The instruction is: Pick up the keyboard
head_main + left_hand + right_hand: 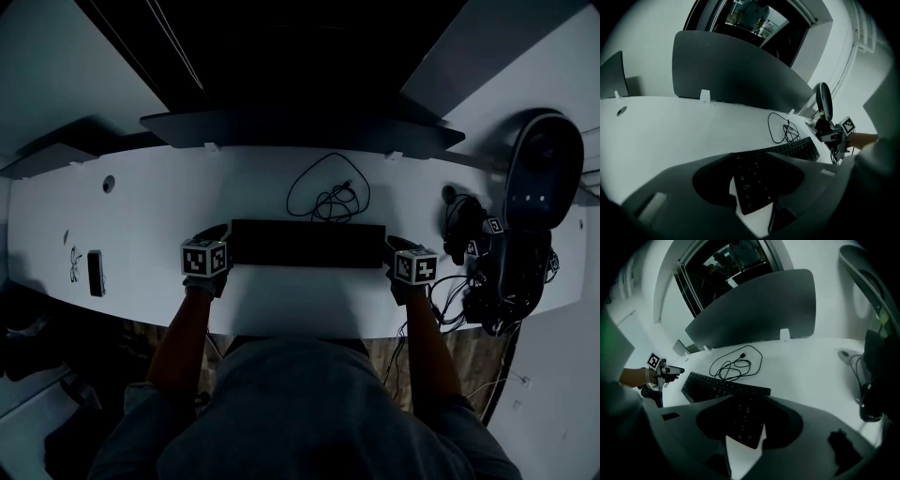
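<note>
A black keyboard lies flat on the white desk, just in front of the person. My left gripper is at its left end, and in the left gripper view that end lies between the spread jaws, with bare desk showing beside it. At the right end is my right gripper. The right gripper view shows the keyboard's right end between its jaws, which also stand apart. Neither gripper's pads visibly press on the keyboard. Both grippers point steeply down at the desk.
A coiled black cable lies just behind the keyboard. A dark partition runs along the desk's far edge. To the right are an office chair and a tangle of wires and gear. A small dark device lies at the left.
</note>
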Demonstrator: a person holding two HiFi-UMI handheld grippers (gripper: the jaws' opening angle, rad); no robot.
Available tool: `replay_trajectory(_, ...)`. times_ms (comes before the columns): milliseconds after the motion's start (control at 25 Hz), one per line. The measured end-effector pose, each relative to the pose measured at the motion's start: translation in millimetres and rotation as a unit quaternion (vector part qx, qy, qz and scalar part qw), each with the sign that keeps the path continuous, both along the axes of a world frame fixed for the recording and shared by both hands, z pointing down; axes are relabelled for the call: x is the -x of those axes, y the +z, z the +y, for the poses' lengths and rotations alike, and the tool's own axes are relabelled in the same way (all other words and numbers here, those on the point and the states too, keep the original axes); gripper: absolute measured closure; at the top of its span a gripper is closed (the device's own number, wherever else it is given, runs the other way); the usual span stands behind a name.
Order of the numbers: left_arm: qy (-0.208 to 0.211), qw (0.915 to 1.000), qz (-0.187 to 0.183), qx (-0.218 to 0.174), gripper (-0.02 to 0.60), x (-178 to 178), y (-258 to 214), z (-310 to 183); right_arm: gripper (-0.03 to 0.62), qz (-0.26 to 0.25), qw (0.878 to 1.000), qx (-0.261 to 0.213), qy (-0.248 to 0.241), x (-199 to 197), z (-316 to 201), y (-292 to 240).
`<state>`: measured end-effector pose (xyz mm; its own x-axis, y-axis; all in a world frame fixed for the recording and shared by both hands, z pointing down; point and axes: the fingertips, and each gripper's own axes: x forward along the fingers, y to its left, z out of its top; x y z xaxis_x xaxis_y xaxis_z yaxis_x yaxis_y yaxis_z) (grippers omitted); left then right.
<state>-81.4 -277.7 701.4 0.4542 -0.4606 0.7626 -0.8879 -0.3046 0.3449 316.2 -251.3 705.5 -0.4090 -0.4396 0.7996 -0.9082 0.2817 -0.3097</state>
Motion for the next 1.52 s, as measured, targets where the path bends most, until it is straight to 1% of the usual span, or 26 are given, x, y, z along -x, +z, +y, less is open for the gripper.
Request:
replay_trajectory(240,-0.015,0.9988,0.024,0.040,0.351,-3,20,-8,0.413,-0.008,1.000,0.027,0.011,-5,-6,15)
replay_trajectory(360,-0.021,0.9978,0.025,0.058,0.332,-2,30,-10,0.402,-0.018,0.999,0.037,0.014,-4,-9,20)
replay_trajectory(480,-0.023,0.9968,0.032,0.069,0.316,-1,35,-13,0.390,-0.026,0.999,0.044,0.017,-2,-14,24)
replay_trajectory(600,-0.027,0.9961,0.038,0.075,0.301,-1,40,-16,0.377,-0.023,0.998,0.048,0.021,-4,-19,28)
replay_trajectory(760,-0.025,0.9951,0.046,0.085,0.295,-6,44,-17,0.364,-0.028,0.997,0.061,0.026,-7,-23,36)
replay_trajectory(1040,-0.022,0.9930,0.056,0.102,0.293,-15,50,-15,0.345,-0.051,0.995,0.085,0.022,0,-23,48)
replay_trajectory(1200,-0.020,0.9922,0.055,0.110,0.287,-17,53,-15,0.344,-0.063,0.993,0.093,0.022,4,-25,52)
replay_trajectory(1520,-0.015,0.9899,0.069,0.123,0.285,-18,55,-17,0.344,-0.085,0.990,0.108,0.028,7,-28,55)
